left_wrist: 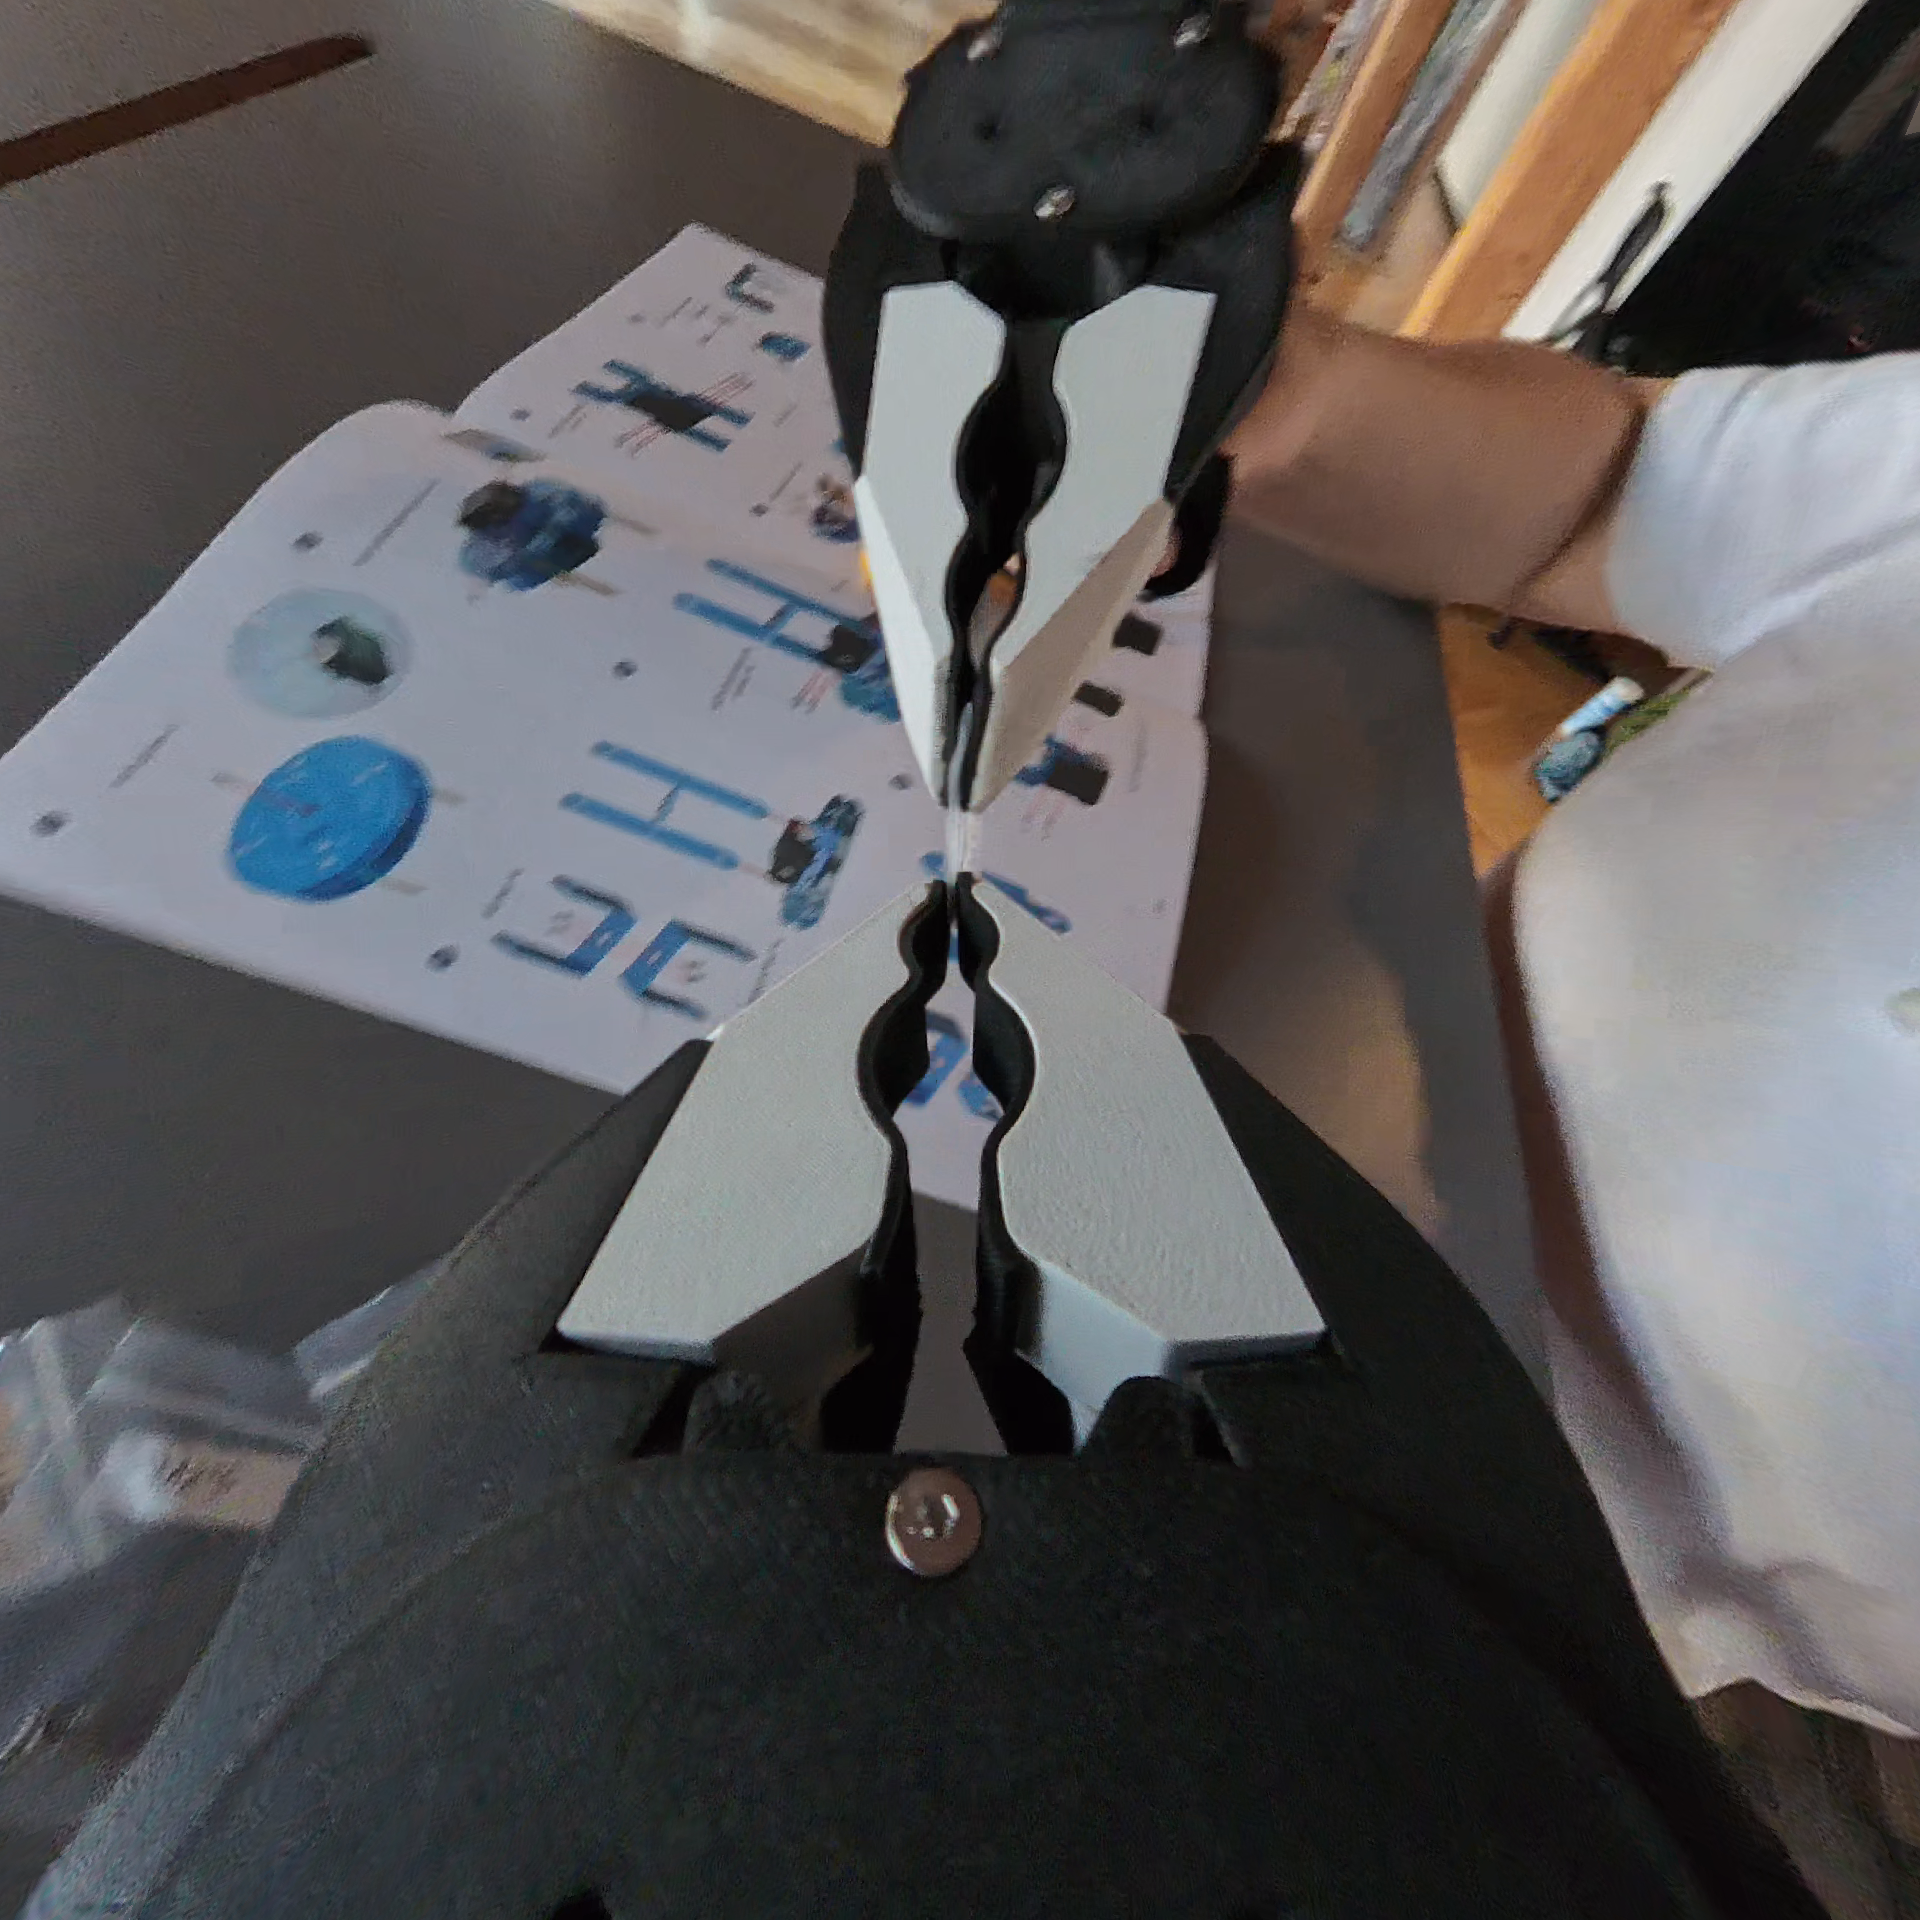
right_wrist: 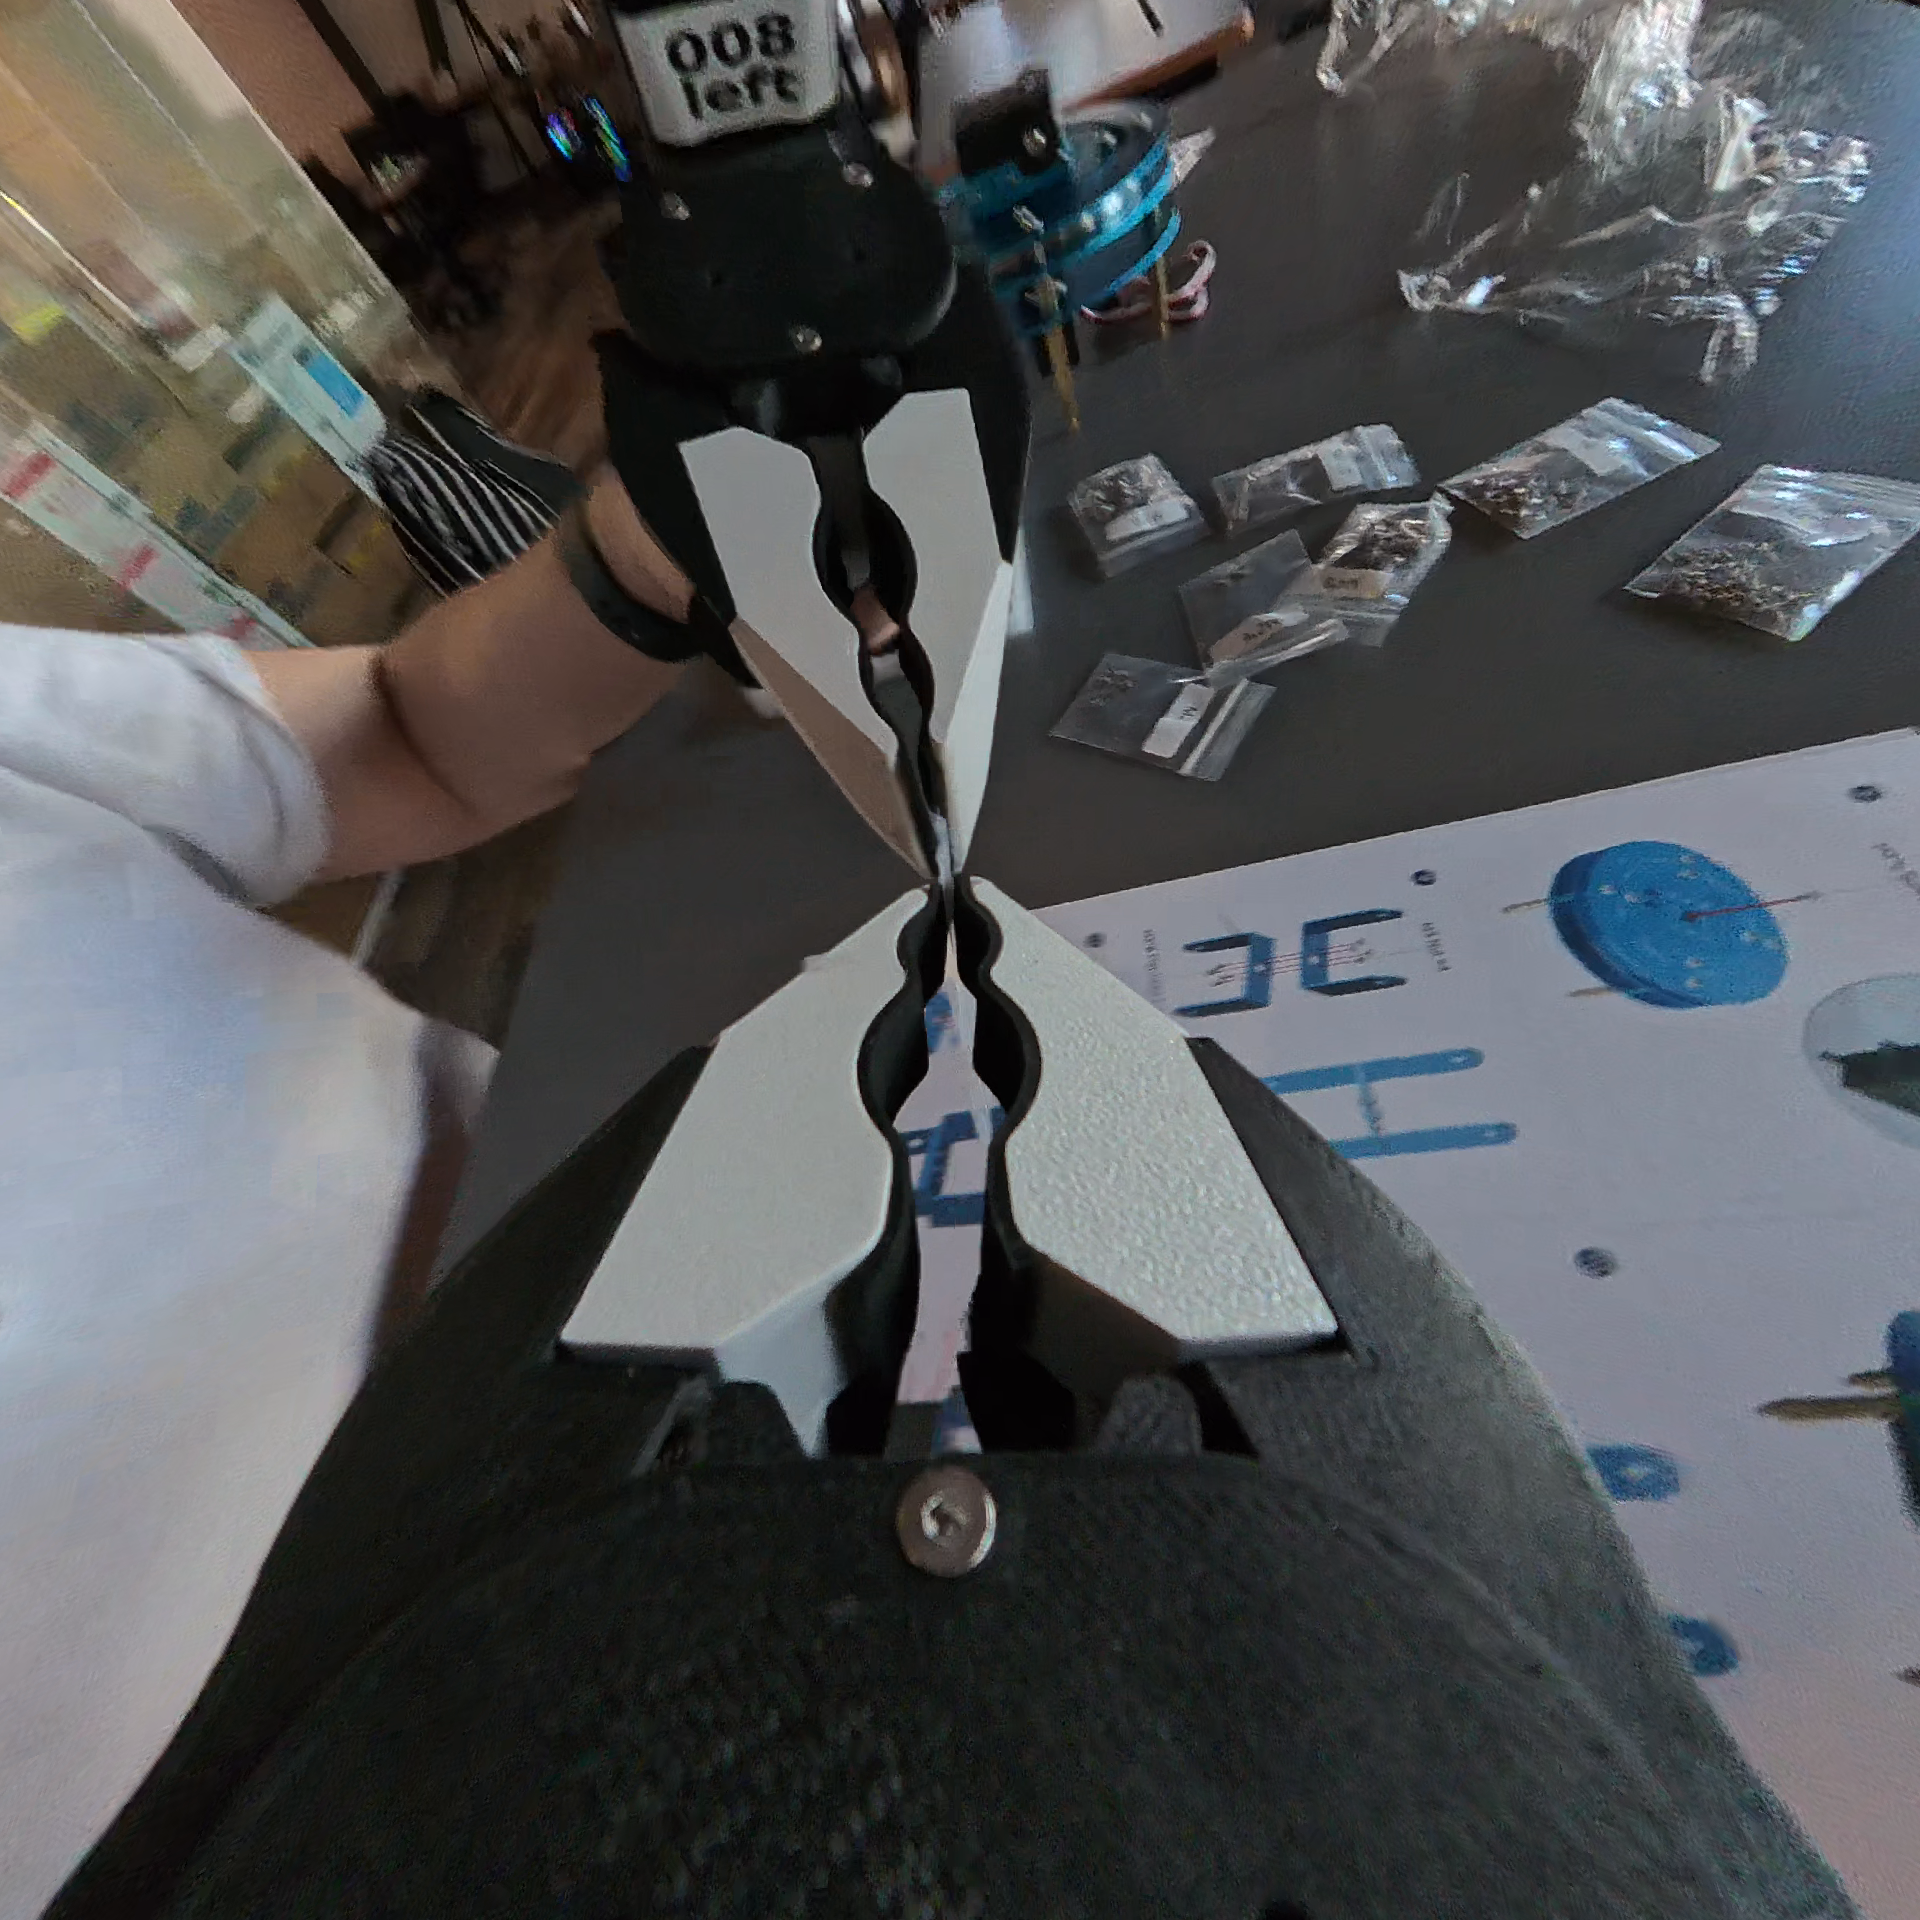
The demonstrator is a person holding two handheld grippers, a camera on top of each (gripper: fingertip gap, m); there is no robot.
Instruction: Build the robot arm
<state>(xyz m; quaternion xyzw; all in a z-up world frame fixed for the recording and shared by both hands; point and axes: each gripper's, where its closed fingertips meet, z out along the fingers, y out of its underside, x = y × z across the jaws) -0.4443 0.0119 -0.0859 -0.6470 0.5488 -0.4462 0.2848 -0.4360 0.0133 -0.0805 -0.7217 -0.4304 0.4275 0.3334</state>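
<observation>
My left gripper (left_wrist: 954, 888) and my right gripper (left_wrist: 961, 805) meet tip to tip above a dark table (left_wrist: 260, 312). Both are shut. A thin pale piece (left_wrist: 961, 844), seen edge-on, spans the small gap between the two pairs of tips, and both seem to pinch it. I cannot tell what it is. In the right wrist view my right gripper (right_wrist: 951, 888) points at the left gripper (right_wrist: 940, 857), their tips almost touching. A person's hands hold both grippers.
A printed sheet with blue part pictures (left_wrist: 416, 675) lies on the table under the grippers and also shows in the right wrist view (right_wrist: 1558, 1143). Several small clear bags of hardware (right_wrist: 1299, 561), crumpled clear plastic (right_wrist: 1621, 187) and a blue round assembly (right_wrist: 1081, 218) lie beyond. Left and right tips are no more than a few centimetres apart. Between my left fingertips and the blue round assembly (right_wrist: 1081, 218) there is roughly 30 cm.
</observation>
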